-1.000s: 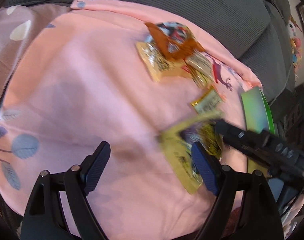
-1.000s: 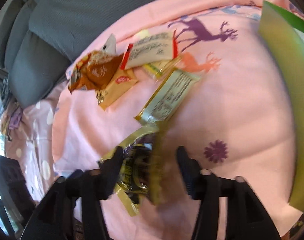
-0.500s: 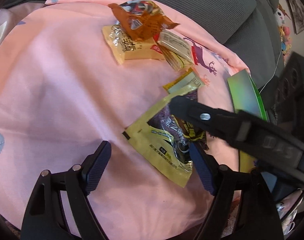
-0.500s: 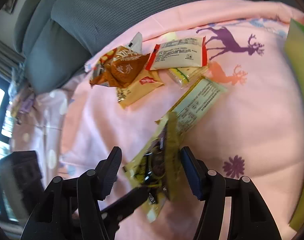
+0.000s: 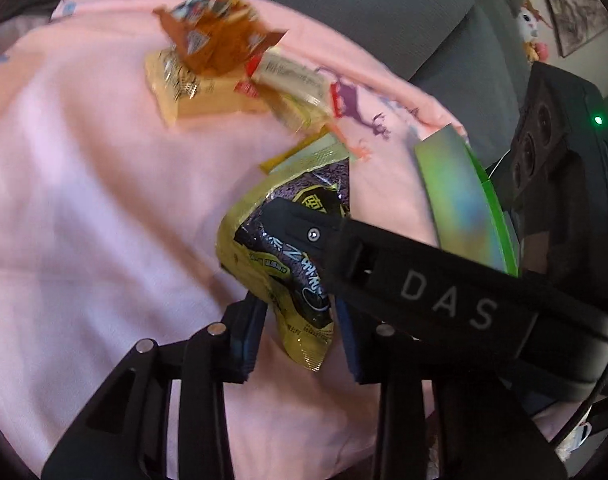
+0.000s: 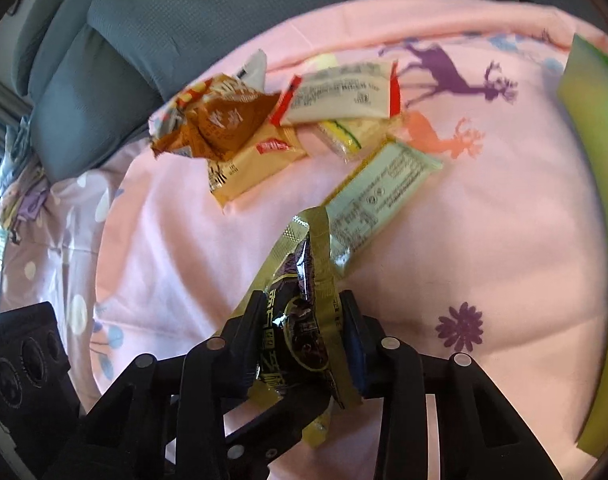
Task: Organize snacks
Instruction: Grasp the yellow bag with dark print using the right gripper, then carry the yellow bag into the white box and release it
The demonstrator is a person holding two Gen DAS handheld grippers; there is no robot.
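Between both tools, lifted clear of the pink sheet [image 6: 175,240], sits the gold-and-black snack packet [image 5: 287,264]. Right tool [image 6: 304,336] is clamped on its lower half. Left tool [image 5: 299,332] has narrowed from wide open half a second ago; its jaws now flank the packet's bottom corner, but we cannot tell whether the pads actually pinch it. Half a second back the packet lay flat on the sheet with the right finger across it, so we read this as pickup done and a handover or two-tool hold starting.

Remaining pile at 12 o'clock in the right view: brown bag [image 6: 219,120], cream packet [image 6: 255,164], red-edged white packet [image 6: 340,92], label-side bar [image 6: 380,192] just beyond the held packet. Green box [image 6: 592,152] at 3 o'clock, likely the destination. Sorting is early; most snacks untouched.
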